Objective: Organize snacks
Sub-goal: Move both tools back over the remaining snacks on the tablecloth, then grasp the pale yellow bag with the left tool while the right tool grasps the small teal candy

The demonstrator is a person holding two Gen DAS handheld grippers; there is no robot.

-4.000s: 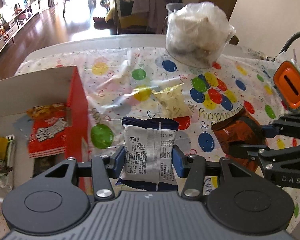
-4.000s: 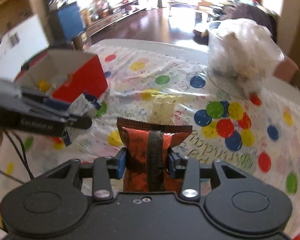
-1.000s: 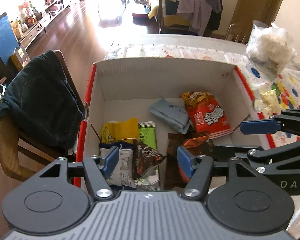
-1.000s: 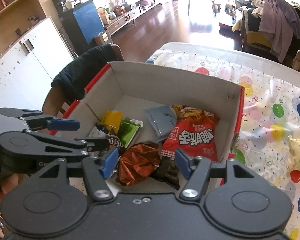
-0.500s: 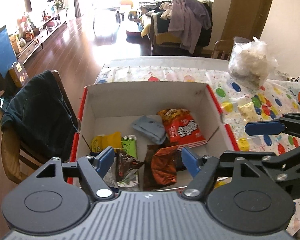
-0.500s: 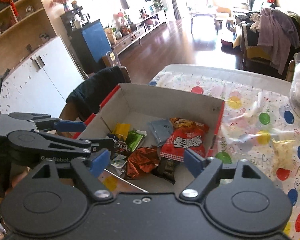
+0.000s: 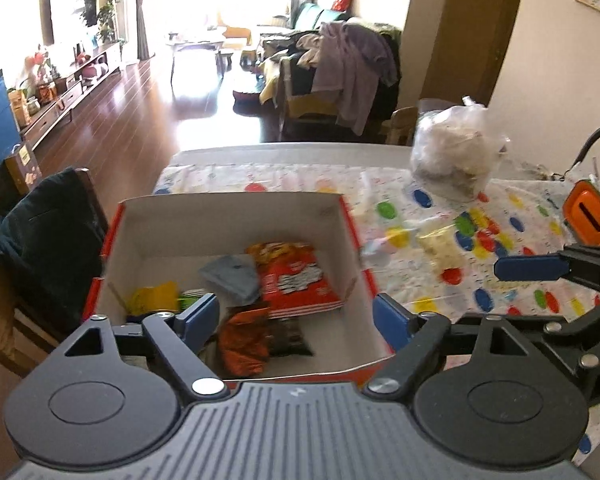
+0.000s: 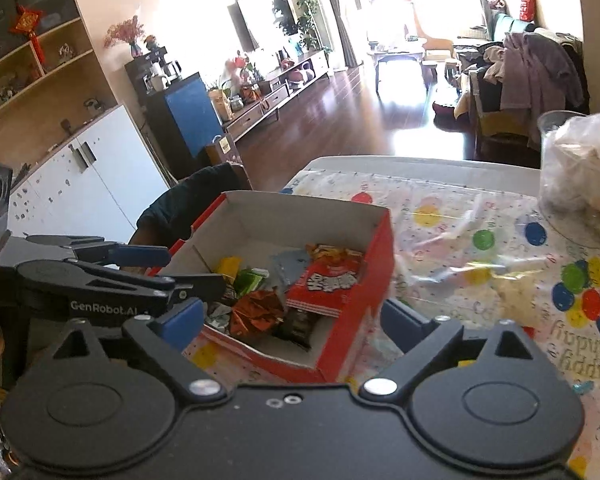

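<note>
Snacks in the box (image 7: 236, 216)
Left gripper (image 7: 296, 316) and right gripper (image 8: 288, 312) above it; both jaws spread, empty.

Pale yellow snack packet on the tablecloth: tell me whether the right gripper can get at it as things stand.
Probably yes. The right gripper is open and empty, and the pale yellow packet lies alone on the tablecloth, right of the box, with nothing over it.

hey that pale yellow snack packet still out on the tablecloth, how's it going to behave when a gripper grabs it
The pale yellow packet looks crinkled and thin, so it will probably flex and crumple rather than stay stiff. It seems small and flat, likely light. Lying on the glossy tablecloth, it may slide if pushed sideways before the fingers close.
</note>
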